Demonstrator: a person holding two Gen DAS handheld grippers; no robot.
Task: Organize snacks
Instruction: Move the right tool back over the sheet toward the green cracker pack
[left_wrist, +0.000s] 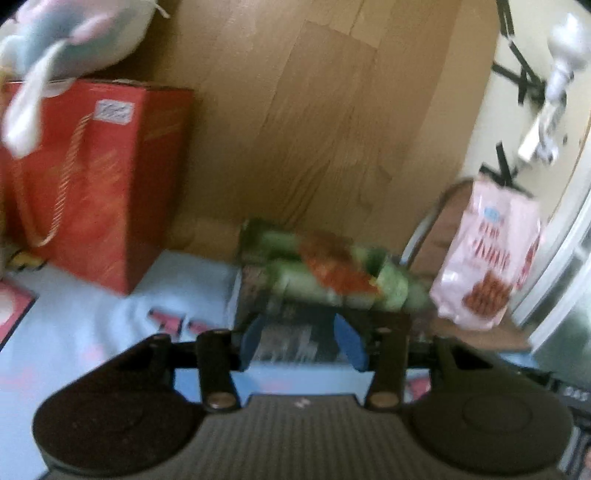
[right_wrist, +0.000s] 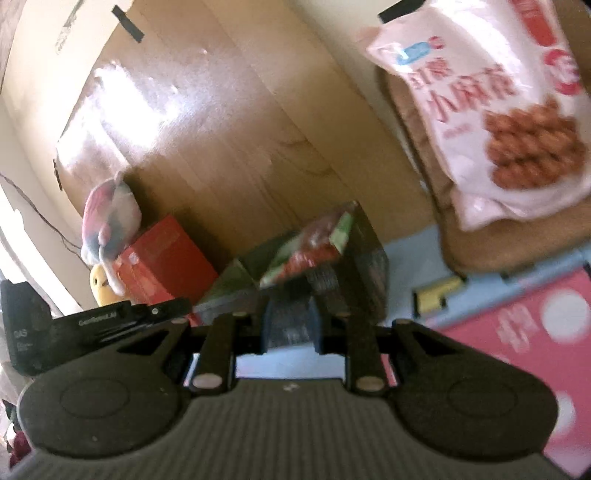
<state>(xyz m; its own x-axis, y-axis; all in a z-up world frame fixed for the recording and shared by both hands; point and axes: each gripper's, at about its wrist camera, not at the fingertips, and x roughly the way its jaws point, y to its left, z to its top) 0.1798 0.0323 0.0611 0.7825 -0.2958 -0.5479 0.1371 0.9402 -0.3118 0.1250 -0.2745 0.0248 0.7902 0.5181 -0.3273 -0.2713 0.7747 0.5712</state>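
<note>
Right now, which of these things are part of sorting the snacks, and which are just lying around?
Part of the job:
- green and red snack pack
- dark box under it
- pink snack bag
- left gripper
- right gripper

Just lying about:
- red gift bag
- plush toy
- wooden panel

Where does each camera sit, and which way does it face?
Left wrist: on the left gripper, looking forward and down past its blue fingers at the green pack; red bag at left.
Right wrist: on the right gripper, facing the same pack; the other gripper's body shows at left.
Shared: green pack, pink bag, red bag, wooden board.
</note>
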